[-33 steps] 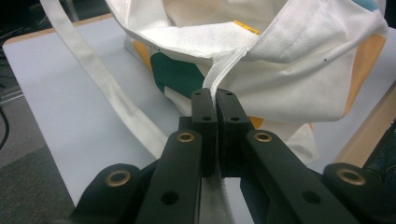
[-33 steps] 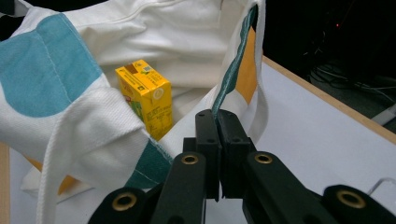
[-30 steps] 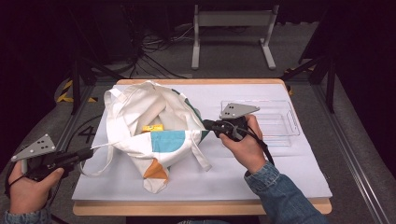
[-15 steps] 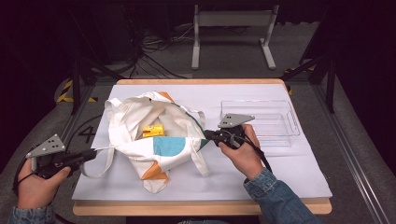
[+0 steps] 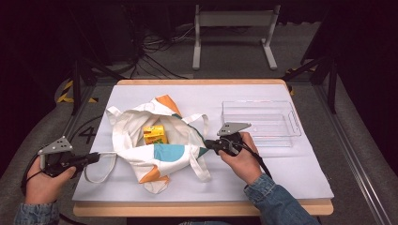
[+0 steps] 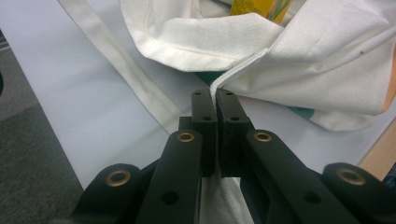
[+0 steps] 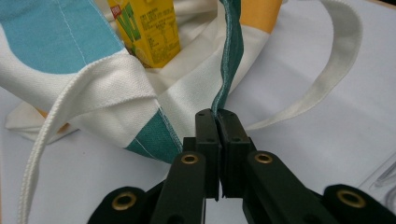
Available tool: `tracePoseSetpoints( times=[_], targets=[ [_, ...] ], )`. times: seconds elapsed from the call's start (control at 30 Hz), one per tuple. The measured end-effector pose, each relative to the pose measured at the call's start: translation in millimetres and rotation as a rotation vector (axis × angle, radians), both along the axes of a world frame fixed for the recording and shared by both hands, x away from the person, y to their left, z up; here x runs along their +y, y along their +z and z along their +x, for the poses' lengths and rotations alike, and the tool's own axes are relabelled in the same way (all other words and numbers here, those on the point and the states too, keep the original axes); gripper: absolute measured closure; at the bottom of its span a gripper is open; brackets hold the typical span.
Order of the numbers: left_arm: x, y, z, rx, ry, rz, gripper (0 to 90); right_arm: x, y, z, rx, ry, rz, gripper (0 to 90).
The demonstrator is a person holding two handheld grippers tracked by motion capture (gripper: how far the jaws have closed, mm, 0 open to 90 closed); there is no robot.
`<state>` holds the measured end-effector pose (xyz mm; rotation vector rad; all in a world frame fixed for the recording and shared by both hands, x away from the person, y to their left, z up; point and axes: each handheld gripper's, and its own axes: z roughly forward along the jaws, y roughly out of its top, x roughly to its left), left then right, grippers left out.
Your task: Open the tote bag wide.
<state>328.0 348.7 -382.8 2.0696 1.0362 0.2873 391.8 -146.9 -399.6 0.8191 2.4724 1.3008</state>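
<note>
Bag (image 5: pixel 155 154) mid-counter, juice carton (image 5: pixel 154 134) inside | left hand-held gripper (image 6: pixel 215 100) pinching bag's rim, right hand-held gripper (image 7: pixel 217 116) pinching opposite rim | guessing that's to hold the mouth open

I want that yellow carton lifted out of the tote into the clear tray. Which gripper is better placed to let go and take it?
Probably the right gripper: it sits between the yellow carton and the clear tray. The left gripper is clamped on the tote bag on the far side from the tray.
</note>
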Motion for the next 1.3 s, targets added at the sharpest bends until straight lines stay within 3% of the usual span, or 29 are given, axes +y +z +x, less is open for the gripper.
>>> tracePoseSetpoints(
  times=[0.37,0.6,0.7,0.8,0.9,0.93,1.0,1.03,1.17,1.3],
  targets=[
    [0.1,-14.6,7.1,0.071,-0.002,0.028,87.6,1.3,-15.1,3.1,0.041,0.003,-0.025,88.2],
    [0.6,-14.3,7.0,0.075,-0.010,0.014,87.5,1.9,-18.6,2.5,0.040,0.006,-0.037,88.0],
    [0.6,-9.6,4.5,0.062,-0.021,0.004,86.7,2.8,-15.6,1.5,0.027,0.010,-0.041,86.6],
    [1.5,-5.2,2.8,0.037,-0.017,-0.009,80.4,2.9,-12.9,1.0,0.016,0.007,-0.041,83.4],
    [1.8,2.0,-0.8,0.005,-0.024,-0.046,70.0,3.0,-5.0,-0.5,-0.012,0.003,-0.029,75.4],
    [1.6,4.8,-2.1,-0.005,-0.024,-0.054,64.2,2.5,3.6,-2.2,-0.041,-0.001,-0.010,71.0],
    [1.1,10.1,-4.4,-0.021,-0.029,-0.059,63.2,2.3,6.8,-2.6,-0.051,-0.001,-0.005,69.5],
    [0.9,14.2,-6.1,-0.036,-0.029,-0.061,58.4,1.9,16.5,-3.3,-0.074,-0.001,0.016,67.5],
    [-1.9,26.1,-8.9,-0.092,-0.015,-0.092,55.8,3.2,29.0,-1.2,-0.104,0.001,0.043,64.8],
    [-5.8,29.5,-2.7,-0.137,0.009,-0.107,55.4,8.9,39.9,3.8,-0.115,0.012,0.076,64.7]
  ],
)
